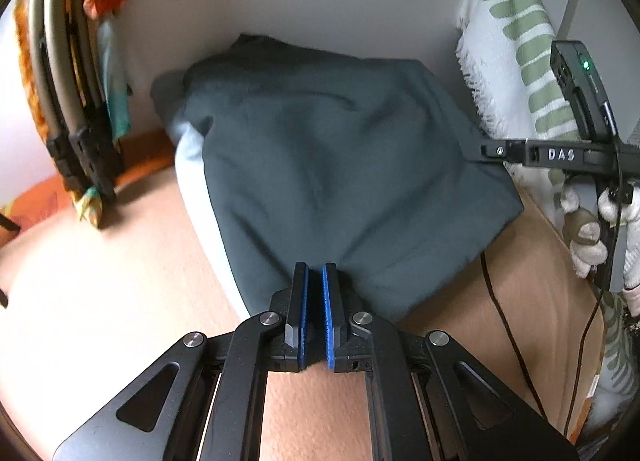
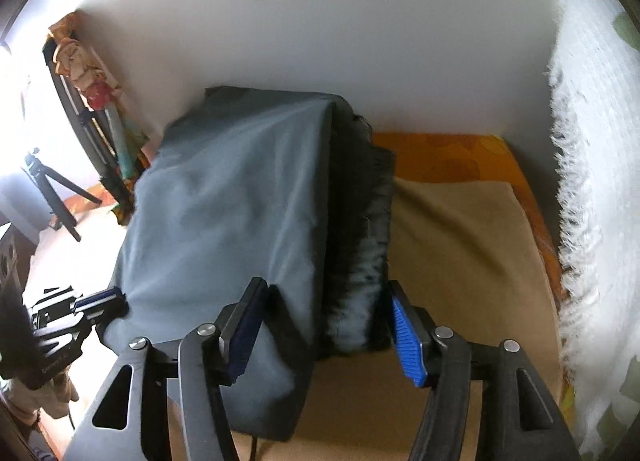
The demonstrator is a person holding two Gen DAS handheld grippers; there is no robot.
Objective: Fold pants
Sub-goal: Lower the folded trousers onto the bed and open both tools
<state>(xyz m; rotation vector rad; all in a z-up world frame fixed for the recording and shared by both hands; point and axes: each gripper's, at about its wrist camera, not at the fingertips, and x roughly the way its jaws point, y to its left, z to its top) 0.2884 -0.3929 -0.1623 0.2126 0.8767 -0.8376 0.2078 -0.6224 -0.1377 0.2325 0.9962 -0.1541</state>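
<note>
Pants doubled over against the wall, with one end pinched and the other let go.

Left wrist view: the left gripper (image 1: 315, 273) pinches the near edge of the dark pants (image 1: 320, 165), which lie folded at the table's (image 1: 120, 261) back edge, a pale layer under them; the fabric between the pads is hard to see. Right wrist view: the right gripper (image 2: 326, 303) stands wide, pads off the cloth, straddling the near right corner of the pants (image 2: 224, 213). At least one fold looks done; waistband and legs cannot be told apart.
</note>
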